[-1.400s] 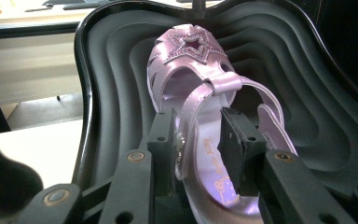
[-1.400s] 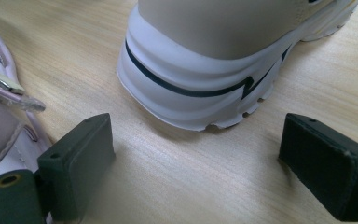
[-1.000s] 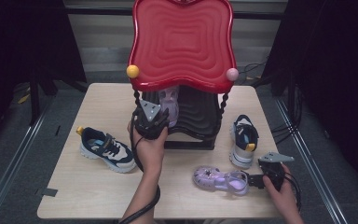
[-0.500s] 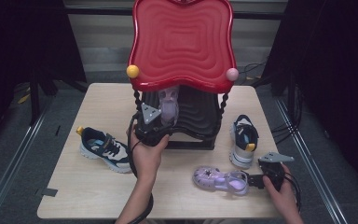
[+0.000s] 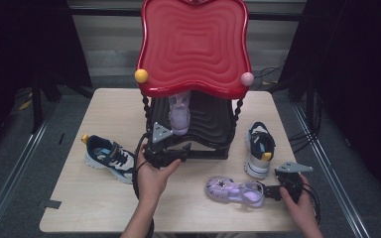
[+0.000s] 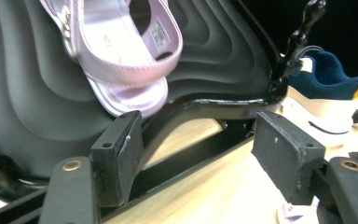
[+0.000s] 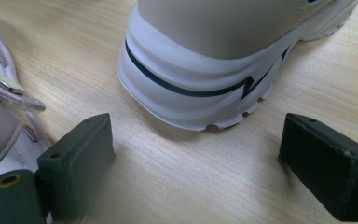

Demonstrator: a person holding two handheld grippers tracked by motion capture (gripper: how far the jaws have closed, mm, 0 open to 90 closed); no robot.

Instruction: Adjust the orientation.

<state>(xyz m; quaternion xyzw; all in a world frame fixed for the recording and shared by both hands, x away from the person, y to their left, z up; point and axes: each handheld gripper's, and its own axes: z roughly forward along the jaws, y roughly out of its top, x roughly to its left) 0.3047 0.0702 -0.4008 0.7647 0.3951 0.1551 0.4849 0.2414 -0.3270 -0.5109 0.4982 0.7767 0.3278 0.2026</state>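
The left gripper (image 6: 198, 154) has its jaws spread and empty just below the lilac sandal (image 6: 121, 60) leaning on the black rack (image 6: 32, 107) — the heel sits above its near finger (image 6: 116, 158), so the sandal looks placed.

The right gripper (image 7: 200, 168) also gapes, the second sandal (image 5: 235, 191) beside one finger (image 7: 77, 161) and a sneaker heel (image 7: 205, 88) ahead between the two — likely poised for the next pick.

I see one lilac sandal (image 5: 179, 115) standing toe-up, leaned on the black ribbed back of the rack (image 5: 213, 124), heel low on its shelf. Its mate, second lilac sandal (image 5: 234, 191), lies flat on its sole on the table (image 5: 79, 198), near the front edge.
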